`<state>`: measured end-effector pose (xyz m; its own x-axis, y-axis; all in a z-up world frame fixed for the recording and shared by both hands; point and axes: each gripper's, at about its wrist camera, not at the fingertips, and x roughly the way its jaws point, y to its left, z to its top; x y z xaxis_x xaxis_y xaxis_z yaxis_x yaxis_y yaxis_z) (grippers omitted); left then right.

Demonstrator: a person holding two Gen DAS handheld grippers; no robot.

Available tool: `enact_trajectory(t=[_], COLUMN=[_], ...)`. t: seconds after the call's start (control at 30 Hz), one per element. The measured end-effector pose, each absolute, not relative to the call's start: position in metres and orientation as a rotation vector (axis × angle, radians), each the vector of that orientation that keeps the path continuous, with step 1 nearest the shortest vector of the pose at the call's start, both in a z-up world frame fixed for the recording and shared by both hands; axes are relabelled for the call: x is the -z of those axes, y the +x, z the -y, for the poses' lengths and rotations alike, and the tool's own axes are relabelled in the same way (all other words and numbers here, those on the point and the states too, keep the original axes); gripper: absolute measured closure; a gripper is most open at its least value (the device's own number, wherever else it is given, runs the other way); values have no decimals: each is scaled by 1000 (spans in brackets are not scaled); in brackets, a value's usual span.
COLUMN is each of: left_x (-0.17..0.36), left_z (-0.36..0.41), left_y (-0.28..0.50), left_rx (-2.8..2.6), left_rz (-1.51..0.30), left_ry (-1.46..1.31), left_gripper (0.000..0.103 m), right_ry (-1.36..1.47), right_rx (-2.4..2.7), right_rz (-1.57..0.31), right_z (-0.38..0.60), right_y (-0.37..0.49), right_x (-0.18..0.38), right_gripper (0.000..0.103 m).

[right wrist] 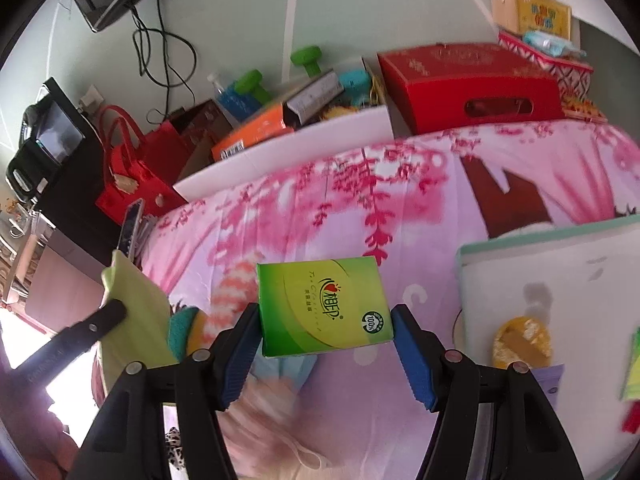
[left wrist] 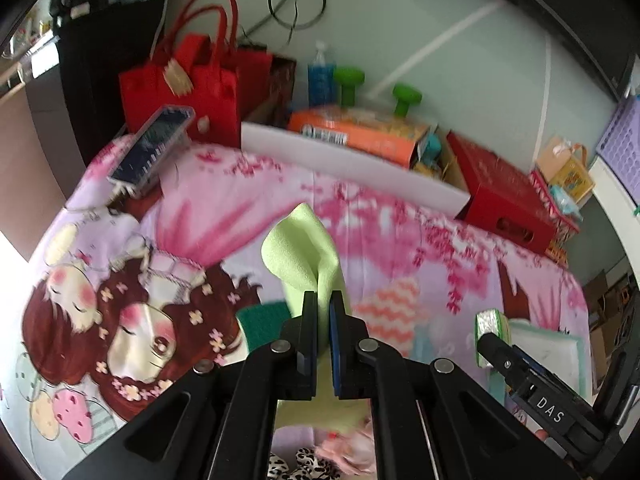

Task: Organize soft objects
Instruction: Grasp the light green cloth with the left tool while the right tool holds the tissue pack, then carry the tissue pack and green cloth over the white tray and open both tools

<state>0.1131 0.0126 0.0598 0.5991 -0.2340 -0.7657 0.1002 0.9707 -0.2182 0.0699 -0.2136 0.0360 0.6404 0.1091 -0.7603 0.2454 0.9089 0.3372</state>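
My left gripper (left wrist: 324, 312) is shut on a light green cloth (left wrist: 304, 252) and holds it up over the pink cartoon bedsheet (left wrist: 224, 208); the cloth also shows in the right wrist view (right wrist: 136, 312). My right gripper (right wrist: 324, 320) is shut on a green tissue pack (right wrist: 324, 308), held above the sheet; in the left wrist view the pack (left wrist: 490, 332) shows at the right. A green and yellow sponge (left wrist: 266, 324) lies under the cloth. A white tray (right wrist: 552, 280) with a teal rim lies at the right, holding a yellow sponge (right wrist: 522, 340).
A white box (left wrist: 352, 160) of packages, a red box (left wrist: 508, 196) and red bags (left wrist: 188, 80) stand beyond the bed. A clear case (left wrist: 152, 148) lies at the far left. Leopard-print fabric (left wrist: 300, 466) and a pink soft item (right wrist: 272, 408) lie near me.
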Motion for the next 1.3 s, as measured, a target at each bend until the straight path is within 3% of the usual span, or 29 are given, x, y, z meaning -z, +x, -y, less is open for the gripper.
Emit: enact_trajectory(t=[0.33,0.7,1.3], left_x=[-113,-126,-122], left_z=[-23,0,145], left_y=[87,77,33], left_rx=[206,267,611], left_rz=[-749,-718,-721], left_ry=[-167,-144,44], left_gripper=[98,98,98], right_ry=[376,365,433], right_rx=[112,162,544], right_rz=[-822,-844,-902], right_z=[212,228,345], right_y=[52,46,-9], right_x=[-68,-65,-47], right_gripper=[35,35,35])
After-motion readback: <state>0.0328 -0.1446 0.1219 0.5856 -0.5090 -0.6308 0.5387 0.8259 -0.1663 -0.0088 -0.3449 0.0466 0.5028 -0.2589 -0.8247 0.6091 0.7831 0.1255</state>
